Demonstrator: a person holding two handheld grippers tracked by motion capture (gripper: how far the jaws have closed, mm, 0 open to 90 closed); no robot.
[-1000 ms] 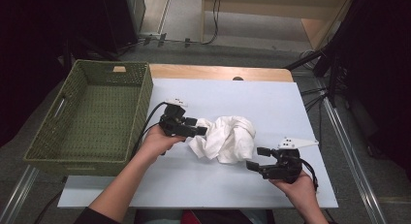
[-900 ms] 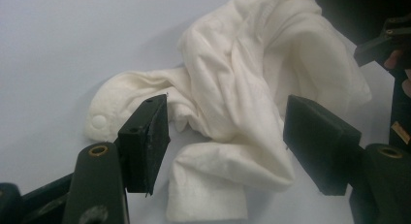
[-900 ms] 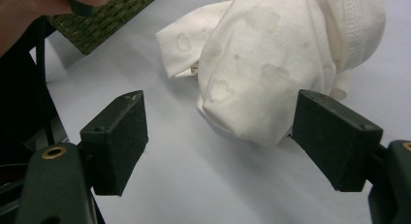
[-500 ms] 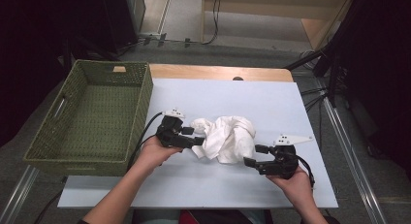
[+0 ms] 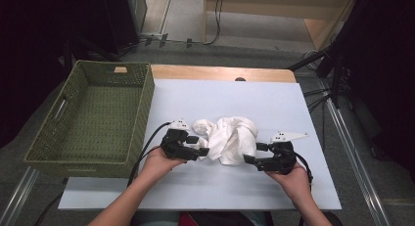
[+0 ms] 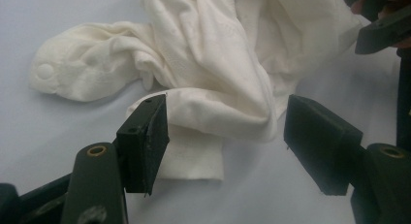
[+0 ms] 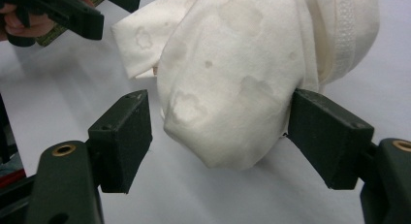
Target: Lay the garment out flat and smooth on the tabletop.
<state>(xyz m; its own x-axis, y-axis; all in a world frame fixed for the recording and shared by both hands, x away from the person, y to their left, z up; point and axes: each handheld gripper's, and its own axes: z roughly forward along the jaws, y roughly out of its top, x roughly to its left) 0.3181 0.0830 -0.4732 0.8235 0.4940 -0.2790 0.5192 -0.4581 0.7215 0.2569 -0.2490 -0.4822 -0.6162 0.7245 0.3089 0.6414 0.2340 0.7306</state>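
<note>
High view is showing the crumpled white cloth (image 5: 227, 138) lying mid-table between the left gripper (image 5: 200, 145) and right gripper (image 5: 250, 153), both standing with jaws apart around its folds (pads not pressing). Either one is risking pinching one loose layer, so the bundle could be unravelling and dragging when lifted.

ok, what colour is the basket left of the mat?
Olive green woven basket, clearest in the high view.

Black tongs (image 5: 198, 146), brass rivets, trailing cables
</note>
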